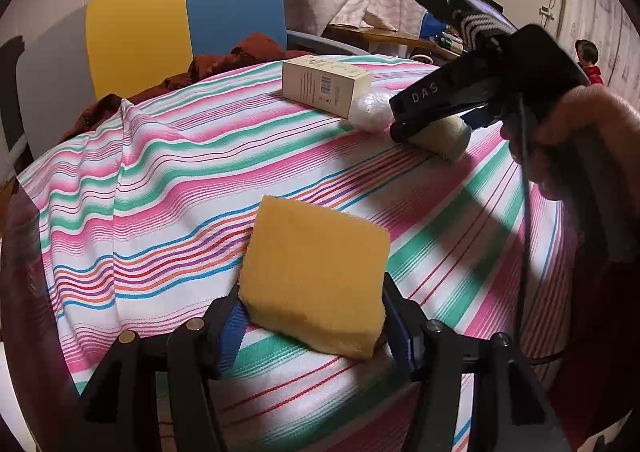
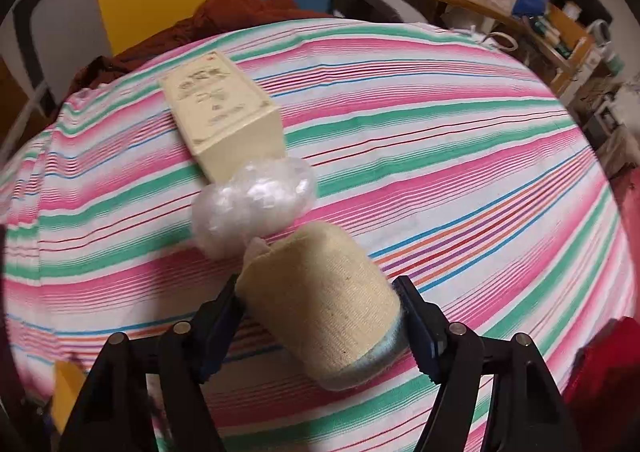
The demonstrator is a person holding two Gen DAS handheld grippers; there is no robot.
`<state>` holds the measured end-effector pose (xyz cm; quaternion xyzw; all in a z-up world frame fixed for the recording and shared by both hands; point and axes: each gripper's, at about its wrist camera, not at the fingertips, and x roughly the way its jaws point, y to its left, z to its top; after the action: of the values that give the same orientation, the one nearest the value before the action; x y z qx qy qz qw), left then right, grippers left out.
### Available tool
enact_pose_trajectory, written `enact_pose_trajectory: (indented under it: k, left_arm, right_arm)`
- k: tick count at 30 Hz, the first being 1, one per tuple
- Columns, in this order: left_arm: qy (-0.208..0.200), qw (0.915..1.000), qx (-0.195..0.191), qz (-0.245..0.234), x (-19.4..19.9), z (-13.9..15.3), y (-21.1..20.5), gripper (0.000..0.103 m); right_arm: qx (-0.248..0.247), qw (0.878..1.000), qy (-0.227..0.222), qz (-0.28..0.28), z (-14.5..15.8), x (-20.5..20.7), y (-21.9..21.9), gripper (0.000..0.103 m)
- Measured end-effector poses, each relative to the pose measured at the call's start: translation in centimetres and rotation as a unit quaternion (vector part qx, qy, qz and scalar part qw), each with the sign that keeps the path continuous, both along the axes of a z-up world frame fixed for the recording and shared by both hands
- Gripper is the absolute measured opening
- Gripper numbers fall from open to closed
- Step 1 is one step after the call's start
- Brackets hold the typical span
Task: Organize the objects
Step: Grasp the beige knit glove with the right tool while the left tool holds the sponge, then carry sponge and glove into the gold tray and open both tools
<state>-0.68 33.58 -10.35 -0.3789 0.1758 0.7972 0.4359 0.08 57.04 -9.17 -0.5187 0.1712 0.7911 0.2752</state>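
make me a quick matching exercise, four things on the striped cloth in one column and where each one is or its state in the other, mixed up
Things:
1. yellow sponge
2. beige fabric roll
3. bubble wrap ball
4. cream box

Places or states:
A. farthest back, lying flat on the striped cloth
B. between the fingers of the left hand-held gripper
C. sits between the box and the roll
D. between the fingers of the right hand-held gripper

Pairs: 1-B, 2-D, 3-C, 4-A

Warm dim light, blurred fisheye edges
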Motion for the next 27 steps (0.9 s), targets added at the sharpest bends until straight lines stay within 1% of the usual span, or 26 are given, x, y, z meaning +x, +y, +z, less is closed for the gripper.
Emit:
enact_pose_trajectory:
  k: [2,4,6,8,10,13,15,17,19,21,24,27]
  left_arm:
    - [0.002,1.0000,0.001,0.001,0.2,0.0,-0.3,0.060]
    - [0.005,1.0000,-0.001,0.002,0.2,0.0,-0.2,0.060]
    - [-0.002,1.0000,-0.001,0.007,0.1,0.3,-0.4,0.057]
    - [-0.013,0.9997,-0.001,0.019,0.0,0.8,-1.0,0.057]
    - [-0.009,0.9995,0.016,0.027,0.3,2.2,-2.1,0.057]
    - [0.011,0.9985,0.027,0.046,0.7,4.6,-3.6,0.057]
    - [0.023,0.9969,0.035,0.066,0.8,6.3,-4.7,0.058]
    - [0.035,0.9948,0.029,0.091,0.8,7.6,-5.7,0.058]
    - [0.033,0.9927,0.045,0.107,0.6,9.0,-7.1,0.058]
    - [0.045,0.9896,0.048,0.128,0.6,10.1,-8.3,0.058]
    - [0.055,0.9853,0.056,0.152,0.5,11.2,-10.3,0.058]
    - [0.059,0.9804,0.056,0.179,-0.2,11.7,-12.1,0.058]
  right_arm:
    - [-0.011,1.000,-0.003,0.008,0.2,0.2,-0.7,0.074]
    - [-0.024,0.999,0.005,0.037,0.5,0.2,-2.0,0.074]
    - [-0.032,0.997,0.017,0.062,0.8,0.1,-2.9,0.074]
    - [-0.045,0.993,0.038,0.100,1.3,-0.4,-3.9,0.074]
    - [-0.053,0.987,0.057,0.138,1.9,-0.8,-5.0,0.074]
    - [-0.068,0.979,0.087,0.169,2.6,-1.1,-5.7,0.074]
    - [-0.063,0.978,0.097,0.176,2.9,-0.8,-6.1,0.074]
    - [-0.060,0.976,0.099,0.183,3.0,-0.8,-6.4,0.074]
    - [-0.058,0.974,0.102,0.194,3.2,-1.4,-6.4,0.074]
    - [-0.057,0.970,0.114,0.209,3.6,-1.3,-7.4,0.074]
    - [-0.075,0.961,0.136,0.227,4.3,-0.9,-8.8,0.074]
    - [-0.088,0.959,0.135,0.234,4.3,-1.1,-9.6,0.074]
